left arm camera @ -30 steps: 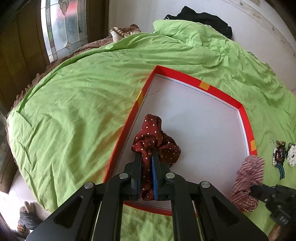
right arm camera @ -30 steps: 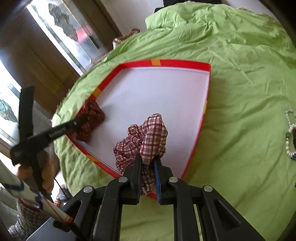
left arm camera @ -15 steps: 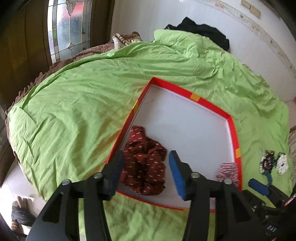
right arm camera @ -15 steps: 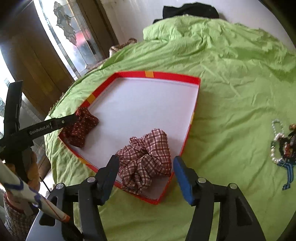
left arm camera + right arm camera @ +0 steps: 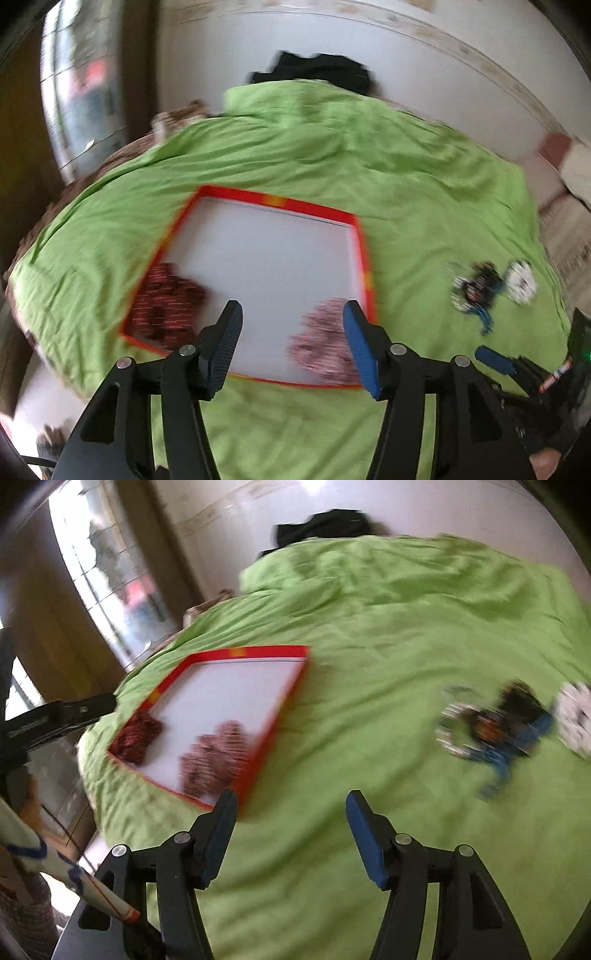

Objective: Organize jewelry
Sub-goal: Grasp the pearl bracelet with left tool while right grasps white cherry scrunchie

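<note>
A red-rimmed white tray [image 5: 273,201] lies on the green bedspread [image 5: 332,155]. In its near left corner rests a dark red dotted scrunchie [image 5: 166,310], and in its near right corner a red checked scrunchie [image 5: 321,347]. My left gripper [image 5: 292,308] hovers above the tray's near edge, its jaws opening with nothing between them. My right gripper [image 5: 291,799] is open and empty over bare bedspread right of the tray [image 5: 266,651]. A blurred heap of beads and bracelets [image 5: 491,731] lies further right, next to a white piece [image 5: 576,720].
A black garment [image 5: 317,70] lies at the bed's far end against the white wall. A leaded window [image 5: 110,583] and dark wood stand on the left. The bed's edge drops off just left of the tray. A person's hand [image 5: 22,805] holds the left gripper's handle.
Both grippers opened and left their scrunchies in the tray. Both then pulled back, rose and swung right, so the jewelry heap now shows more fully.
</note>
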Demonstrator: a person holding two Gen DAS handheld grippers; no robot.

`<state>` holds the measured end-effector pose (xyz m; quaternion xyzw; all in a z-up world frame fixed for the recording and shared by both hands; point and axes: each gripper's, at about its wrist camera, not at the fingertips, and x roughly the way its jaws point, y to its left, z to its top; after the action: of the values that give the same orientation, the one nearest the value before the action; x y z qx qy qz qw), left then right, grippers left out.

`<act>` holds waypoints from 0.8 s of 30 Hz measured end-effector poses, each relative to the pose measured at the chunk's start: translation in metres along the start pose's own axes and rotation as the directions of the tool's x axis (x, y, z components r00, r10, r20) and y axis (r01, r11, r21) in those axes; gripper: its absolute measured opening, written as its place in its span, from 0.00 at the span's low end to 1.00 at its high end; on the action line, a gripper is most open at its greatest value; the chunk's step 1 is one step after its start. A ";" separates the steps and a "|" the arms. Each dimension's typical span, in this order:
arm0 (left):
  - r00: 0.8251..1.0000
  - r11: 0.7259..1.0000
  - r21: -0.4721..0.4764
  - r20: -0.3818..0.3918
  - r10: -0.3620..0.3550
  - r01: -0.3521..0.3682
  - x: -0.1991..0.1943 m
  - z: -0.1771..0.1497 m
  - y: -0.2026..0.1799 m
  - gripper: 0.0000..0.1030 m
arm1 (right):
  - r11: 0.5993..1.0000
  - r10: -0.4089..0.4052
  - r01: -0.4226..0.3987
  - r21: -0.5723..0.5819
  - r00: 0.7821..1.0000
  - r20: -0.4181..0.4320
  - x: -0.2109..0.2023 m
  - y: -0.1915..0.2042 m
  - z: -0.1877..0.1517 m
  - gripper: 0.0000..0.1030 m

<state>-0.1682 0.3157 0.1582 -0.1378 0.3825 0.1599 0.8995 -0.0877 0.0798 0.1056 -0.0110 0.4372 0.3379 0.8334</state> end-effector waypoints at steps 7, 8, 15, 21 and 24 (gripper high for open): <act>0.996 0.980 0.180 -0.045 -0.082 0.089 0.018 -0.010 -0.104 0.55 | 0.979 -0.128 0.121 0.161 0.991 0.032 -0.042 -0.097 -0.016 0.63; 0.993 0.974 0.198 -0.057 -0.100 0.109 0.023 -0.013 -0.117 0.55 | 0.974 -0.148 0.139 0.178 0.988 0.038 -0.048 -0.109 -0.018 0.63; 0.970 0.940 0.260 -0.161 -0.183 0.220 0.065 -0.026 -0.180 0.55 | 0.932 -0.237 0.216 0.291 0.971 0.041 -0.068 -0.178 -0.024 0.63; 0.951 0.917 0.282 -0.210 -0.227 0.281 0.102 -0.023 -0.214 0.55 | 0.908 -0.250 0.214 0.361 0.967 0.053 -0.069 -0.222 -0.013 0.63; 0.948 0.920 0.268 -0.217 -0.231 0.286 0.127 -0.012 -0.223 0.55 | 0.900 -0.257 0.215 0.379 0.964 0.063 -0.068 -0.238 -0.003 0.63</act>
<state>-0.0049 0.1313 0.0847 -0.0649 0.4605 -0.0330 0.8846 0.0205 -0.1424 0.0879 0.1115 0.4413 0.1463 0.8783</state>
